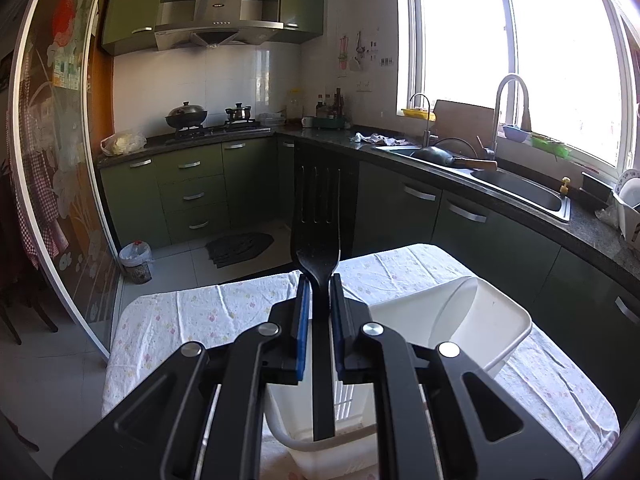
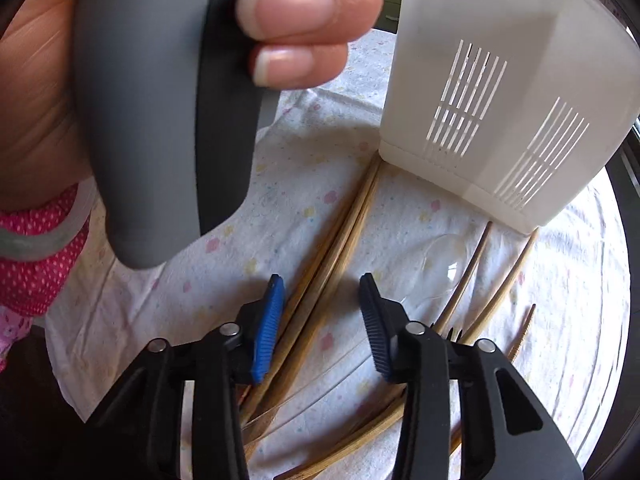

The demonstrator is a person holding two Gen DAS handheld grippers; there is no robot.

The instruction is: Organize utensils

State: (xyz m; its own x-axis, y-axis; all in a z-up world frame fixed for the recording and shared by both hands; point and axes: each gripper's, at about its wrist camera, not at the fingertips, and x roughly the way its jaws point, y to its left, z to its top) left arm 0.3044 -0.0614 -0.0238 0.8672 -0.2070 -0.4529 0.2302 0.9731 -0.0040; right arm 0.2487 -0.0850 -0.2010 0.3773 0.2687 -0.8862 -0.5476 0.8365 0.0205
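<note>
My left gripper (image 1: 319, 280) is shut on a black slotted spatula (image 1: 318, 216), blade up. Its handle reaches down into the white utensil holder (image 1: 500, 320) below. In the right wrist view my right gripper (image 2: 322, 280) is open and empty, just above several bamboo chopsticks (image 2: 340, 232) that lie on the flowered tablecloth (image 2: 288, 184). A clear plastic spoon (image 2: 444, 260) lies among them. The white slotted holder (image 2: 500, 92) stands just beyond the chopsticks. The person's hand (image 2: 304, 12) and the left gripper's grey handle (image 2: 160, 112) fill the upper left.
The table (image 1: 180, 320) stands in a kitchen with green cabinets (image 1: 192, 188), a stove (image 1: 216, 128) and a sink (image 1: 520, 192) under the window. A bin (image 1: 136, 260) stands on the floor to the left.
</note>
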